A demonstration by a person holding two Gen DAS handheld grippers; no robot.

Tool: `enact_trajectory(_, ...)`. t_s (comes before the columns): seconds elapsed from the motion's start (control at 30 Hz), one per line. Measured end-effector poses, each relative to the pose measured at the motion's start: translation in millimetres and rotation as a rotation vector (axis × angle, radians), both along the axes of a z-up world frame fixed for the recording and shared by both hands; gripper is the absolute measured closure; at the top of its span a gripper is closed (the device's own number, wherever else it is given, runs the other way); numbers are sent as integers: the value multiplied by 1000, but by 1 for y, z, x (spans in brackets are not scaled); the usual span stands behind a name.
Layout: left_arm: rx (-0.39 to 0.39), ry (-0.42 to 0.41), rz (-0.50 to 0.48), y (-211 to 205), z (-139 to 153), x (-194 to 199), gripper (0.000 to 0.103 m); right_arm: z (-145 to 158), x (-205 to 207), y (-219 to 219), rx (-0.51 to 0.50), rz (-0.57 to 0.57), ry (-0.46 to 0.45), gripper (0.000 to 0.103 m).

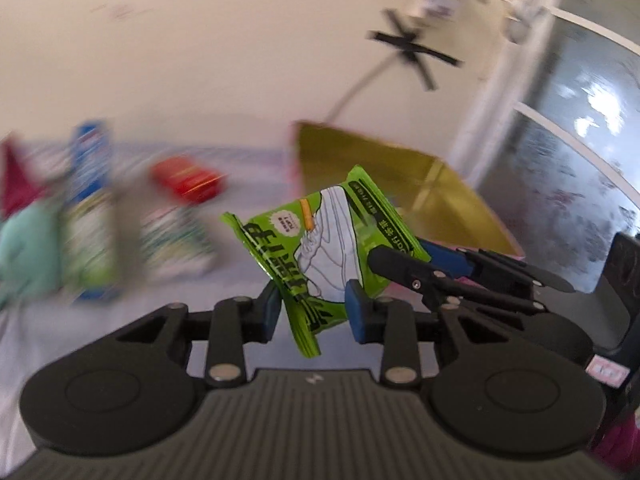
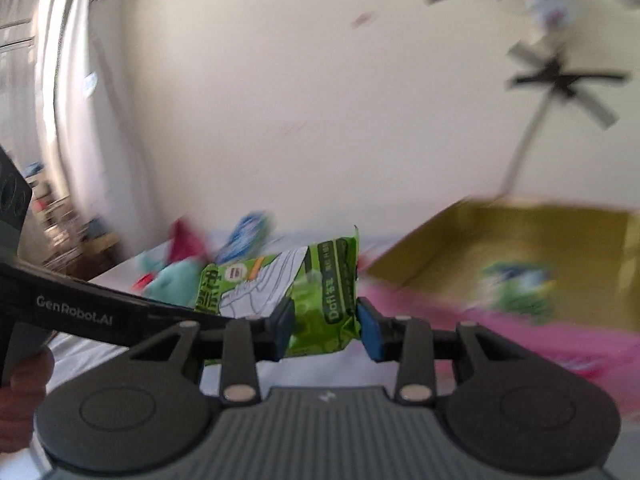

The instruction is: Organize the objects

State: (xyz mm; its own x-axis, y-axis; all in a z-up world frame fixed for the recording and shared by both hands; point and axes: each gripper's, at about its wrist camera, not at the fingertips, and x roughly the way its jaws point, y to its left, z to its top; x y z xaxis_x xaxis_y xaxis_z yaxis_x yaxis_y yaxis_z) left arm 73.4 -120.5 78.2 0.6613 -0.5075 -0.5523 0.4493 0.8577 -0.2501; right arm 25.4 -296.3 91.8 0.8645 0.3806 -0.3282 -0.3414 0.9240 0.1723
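A green packet with a white sneaker picture (image 1: 324, 248) hangs in the air between both grippers. My left gripper (image 1: 314, 312) is closed on its lower end. My right gripper (image 2: 324, 326) is closed on its other end, and its fingers (image 1: 404, 266) reach in from the right in the left wrist view. The packet (image 2: 312, 300) fills the gap between the blue pads in the right wrist view. A pink box with a gold inside (image 2: 540, 252) stands to the right, also in the left wrist view (image 1: 400, 184).
Blurred items lie on the pale table (image 1: 248, 272): a red box (image 1: 188, 178), a blue and green box (image 1: 90, 208), a teal soft thing (image 1: 24, 248), a green and white packet (image 1: 176, 240). A green and blue packet (image 2: 516, 288) lies in the box. A wall stands behind.
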Motion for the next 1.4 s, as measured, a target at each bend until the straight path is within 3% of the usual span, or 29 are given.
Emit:
enact_trajectory(0.17, 4, -55, -124, -69, 8, 28, 66, -1, 9, -60, 42, -173, -43, 69)
enact_trajectory(0.3, 21, -29, -173, -115, -3, 51, 66, -16, 25, -91, 48, -272, -25, 69)
enact_trajectory(0.63, 64, 18, -204, -170, -29, 77, 64, -43, 37, -127, 62, -448, -13, 62)
enact_trajectory(0.73, 86, -8, -187, -167, -30, 75, 62, -42, 27, -129, 46, -487, -63, 49)
enact_trajectory(0.97, 177, -96, -98, -155, -17, 55, 60, -43, 25, -115, 5, -458, -73, 49)
enact_trajectory(1.2, 273, -154, 3, -118, -10, 34, 59, -32, 4, -94, 76, -433, -66, 47)
enact_trajectory(1.4, 305, -169, 71, -84, -15, 21, 55, -27, -19, -60, 111, -391, -66, 44)
